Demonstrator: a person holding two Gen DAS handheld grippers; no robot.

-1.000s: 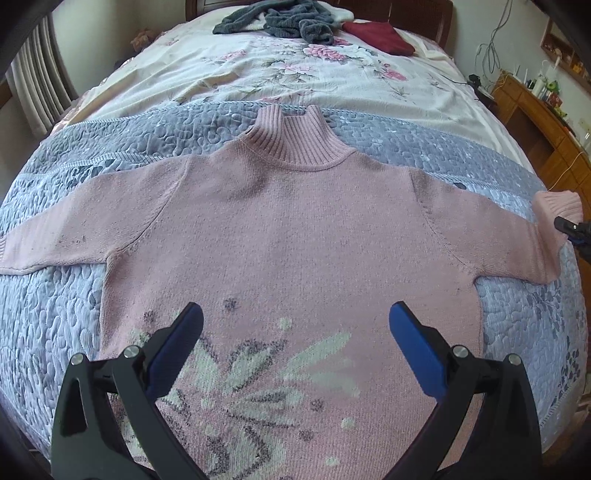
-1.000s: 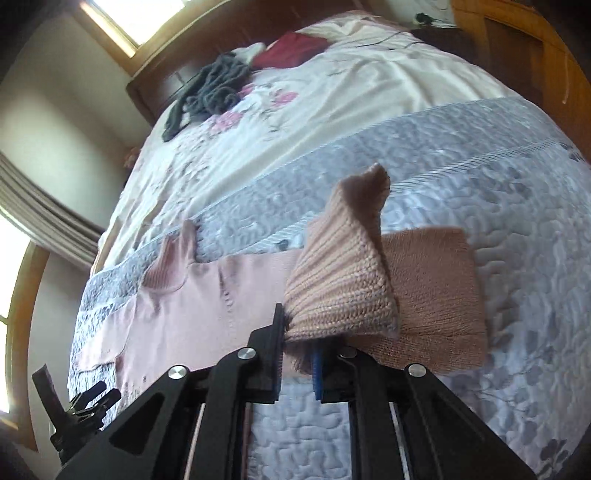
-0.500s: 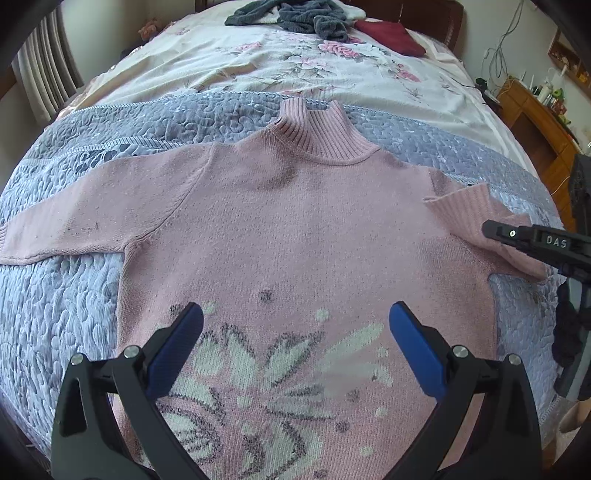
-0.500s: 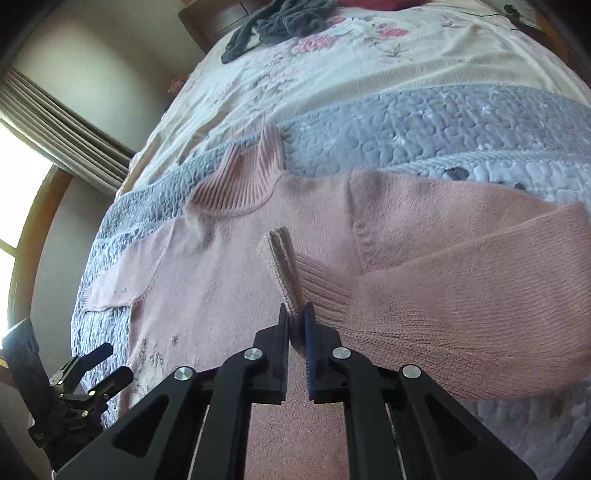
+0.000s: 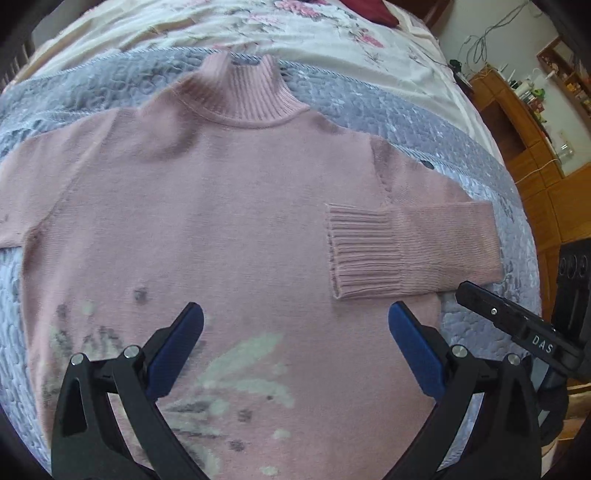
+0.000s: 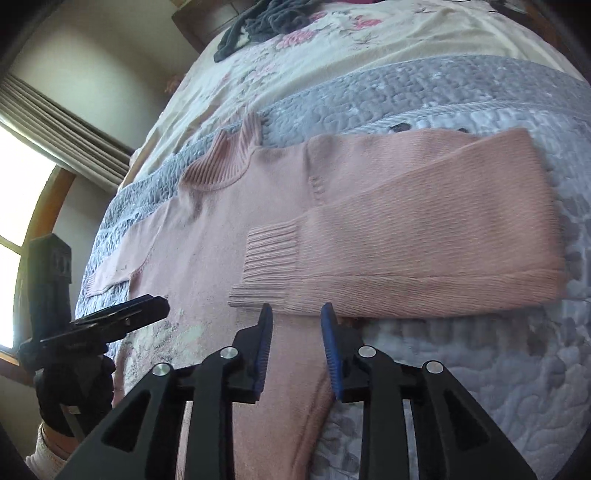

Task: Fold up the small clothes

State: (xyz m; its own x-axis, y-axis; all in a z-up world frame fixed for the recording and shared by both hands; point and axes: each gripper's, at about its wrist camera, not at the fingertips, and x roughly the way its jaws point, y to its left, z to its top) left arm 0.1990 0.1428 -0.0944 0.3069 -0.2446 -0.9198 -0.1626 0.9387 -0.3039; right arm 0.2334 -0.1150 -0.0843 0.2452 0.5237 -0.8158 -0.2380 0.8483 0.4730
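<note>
Two grippers hung over a pink sweater (image 5: 221, 206) that lay flat, front up, on the grey quilt (image 5: 369, 110) of a bed. We held the left gripper (image 5: 295, 350) above the sweater's lower front, its blue-padded fingers (image 5: 177, 350) spread wide apart with nothing between them, over the pale flower pattern (image 5: 240, 369) knitted near the hem. We held the right gripper (image 6: 297, 347) just off the sweater's side edge, its fingers (image 6: 262, 347) parted by a narrow gap and gripping nothing. One sleeve (image 6: 424, 251) was folded back across the chest, its ribbed cuff (image 6: 269, 262) lying flat on the sweater's front, just ahead of the right gripper's tips. The other sleeve (image 6: 110, 269) was stretched straight out on the quilt. The ribbed collar (image 5: 243, 88) pointed toward the flowered bedspread (image 5: 258, 29) farther up the bed, where a heap of dark clothes (image 6: 266, 18) lay well apart from the sweater. A wooden cabinet (image 5: 535, 147) stood beside the bed.
</note>
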